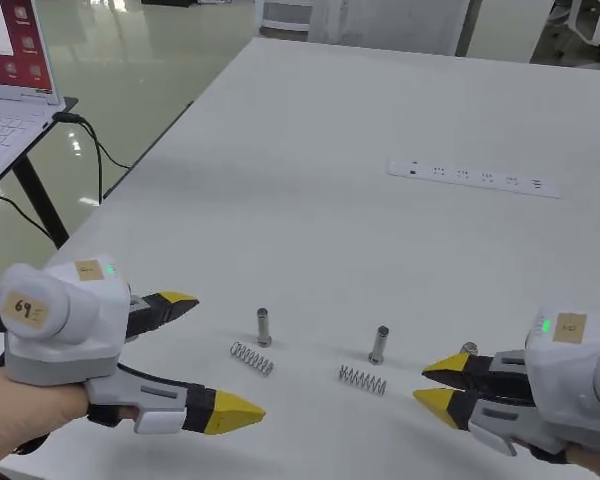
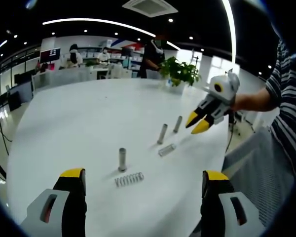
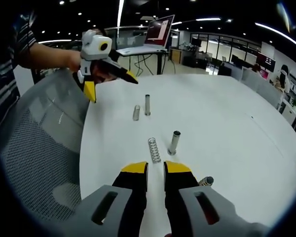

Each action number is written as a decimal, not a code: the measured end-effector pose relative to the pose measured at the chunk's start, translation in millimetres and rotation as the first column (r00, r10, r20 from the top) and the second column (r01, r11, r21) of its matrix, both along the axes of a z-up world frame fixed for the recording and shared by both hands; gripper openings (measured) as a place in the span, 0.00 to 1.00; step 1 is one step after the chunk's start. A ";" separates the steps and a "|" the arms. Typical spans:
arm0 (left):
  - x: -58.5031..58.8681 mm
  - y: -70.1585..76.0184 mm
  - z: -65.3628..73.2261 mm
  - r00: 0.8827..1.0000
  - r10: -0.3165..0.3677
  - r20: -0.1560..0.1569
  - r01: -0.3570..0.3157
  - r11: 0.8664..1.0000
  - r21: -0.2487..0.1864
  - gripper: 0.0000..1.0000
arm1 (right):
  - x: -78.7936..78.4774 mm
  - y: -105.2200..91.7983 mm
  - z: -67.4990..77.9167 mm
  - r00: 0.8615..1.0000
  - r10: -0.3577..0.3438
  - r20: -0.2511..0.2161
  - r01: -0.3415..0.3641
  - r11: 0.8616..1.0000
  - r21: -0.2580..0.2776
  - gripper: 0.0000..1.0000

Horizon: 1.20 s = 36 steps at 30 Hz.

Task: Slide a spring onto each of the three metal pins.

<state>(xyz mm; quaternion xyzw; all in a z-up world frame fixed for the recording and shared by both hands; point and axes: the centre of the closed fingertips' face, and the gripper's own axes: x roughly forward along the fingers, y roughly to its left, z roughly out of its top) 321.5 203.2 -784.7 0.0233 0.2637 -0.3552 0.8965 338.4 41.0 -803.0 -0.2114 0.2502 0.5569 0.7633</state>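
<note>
Three short metal pins stand upright on the white table (image 1: 310,180): a left pin (image 1: 263,327), a middle pin (image 1: 379,344) and a right pin (image 1: 468,349). One spring (image 1: 251,358) lies flat beside the left pin, a second spring (image 1: 362,379) beside the middle pin. My left gripper (image 1: 212,353) hovers left of them, open wide and empty; its own view has the left pin (image 2: 122,159) and its spring (image 2: 129,178) between the jaws. My right gripper (image 1: 440,383) is shut on nothing, right beside the right pin (image 3: 205,181), which seems to carry coils.
A white power strip (image 1: 473,177) lies further back on the right. A laptop (image 1: 10,70) on a stand with a trailing cable is off the table's left edge. A mesh chair (image 3: 34,148) is by the near edge. People stand in the background.
</note>
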 end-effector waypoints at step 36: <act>-6.0 4.8 -2.6 1.000 -0.003 -0.006 0.003 1.000 0.020 0.95 | 13.2 38.7 -45.2 0.998 0.067 -0.011 -0.068 0.991 -0.115 0.11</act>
